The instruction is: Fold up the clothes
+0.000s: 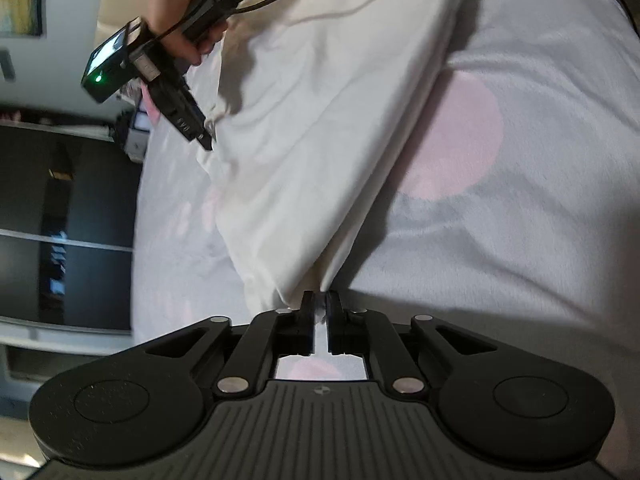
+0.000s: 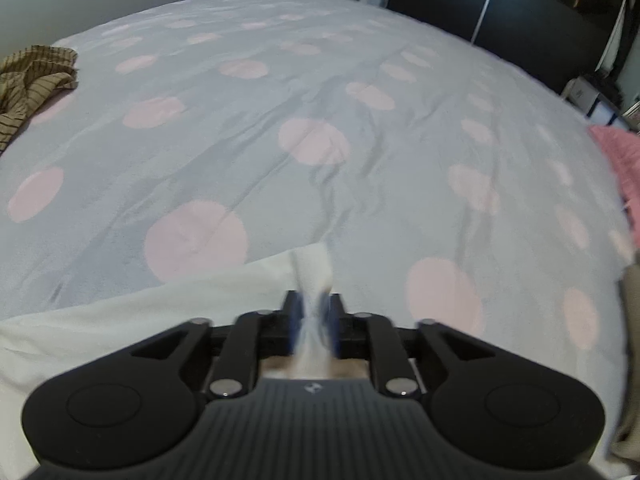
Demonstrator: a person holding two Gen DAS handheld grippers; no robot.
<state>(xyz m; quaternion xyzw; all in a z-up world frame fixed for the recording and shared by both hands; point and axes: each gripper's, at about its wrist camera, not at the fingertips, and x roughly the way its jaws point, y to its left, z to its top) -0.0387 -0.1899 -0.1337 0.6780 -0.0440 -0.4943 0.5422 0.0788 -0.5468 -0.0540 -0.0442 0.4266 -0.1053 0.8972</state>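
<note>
Left hand-held gripper [image 1: 319, 300] is clenching a corner of the white garment [image 1: 320, 120], fingers nearly closed with just a thin strip of cloth between them; the pinch point itself is partly hidden behind the finger pads. White garment is lying folded on the bed [image 1: 520, 220], a grey cover with pink dots, with a doubled edge running along its right side in the left wrist view. Far end of the garment is getting cut off near the top of that view. Right hand-held gripper [image 1: 200, 136] is showing there too, held in the person's right hand [image 1: 180, 12], its tip touching the garment's opposite edge; its fingers are facing away so the grip is not readable from that side. In the right wrist view the right hand-held gripper [image 2: 314, 312] is pinching a fold of white cloth [image 2: 160, 292] that is sticking up between the fingers, blurred by motion. A striped brown garment [image 2: 32, 76] is lying crumpled at the bed's left edge, partly cut off. Something pink [image 2: 620, 160] is sitting at the right edge, too cropped to identify. Dark wardrobe doors [image 2: 520, 20] are standing beyond the bed.
</note>
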